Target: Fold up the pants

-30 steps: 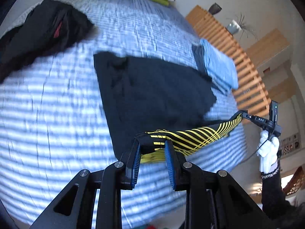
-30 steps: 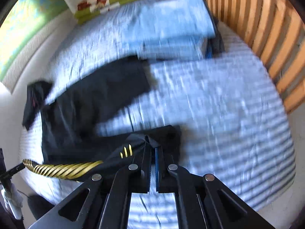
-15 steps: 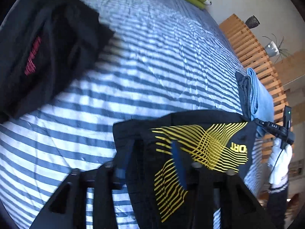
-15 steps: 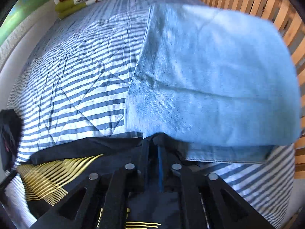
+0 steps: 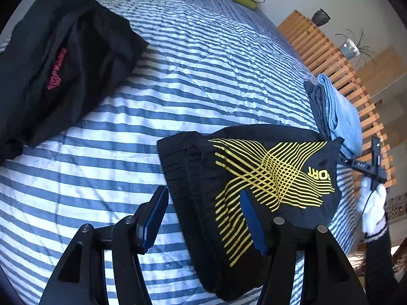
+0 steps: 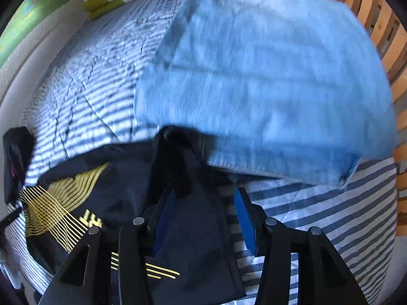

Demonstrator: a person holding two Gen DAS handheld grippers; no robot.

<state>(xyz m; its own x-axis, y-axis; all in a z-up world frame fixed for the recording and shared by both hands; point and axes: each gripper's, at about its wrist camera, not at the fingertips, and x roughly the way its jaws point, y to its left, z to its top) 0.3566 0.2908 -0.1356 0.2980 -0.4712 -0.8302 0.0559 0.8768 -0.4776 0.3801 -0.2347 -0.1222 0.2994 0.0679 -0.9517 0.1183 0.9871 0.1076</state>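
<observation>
Striped bedding (image 5: 152,117) covered the bed where your folded black pants (image 5: 254,178) lay, touching the stack of blue jeans (image 6: 267,76). Your left gripper (image 5: 203,216) and right gripper (image 6: 203,216) had just been opening, fingers apart, gripping nothing, pants between them.

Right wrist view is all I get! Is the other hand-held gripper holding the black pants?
Observer: No. The left hand-held gripper has just been opening. The edge of the black pants lies between its pads, unpinched.
Operator: What's under the blue cloth?
Observer: A dark grey folded garment lies beneath the light blue cloth.
Operator: Any plants?
Observer: Yes, a potted plant stands behind the wooden slats.
</observation>
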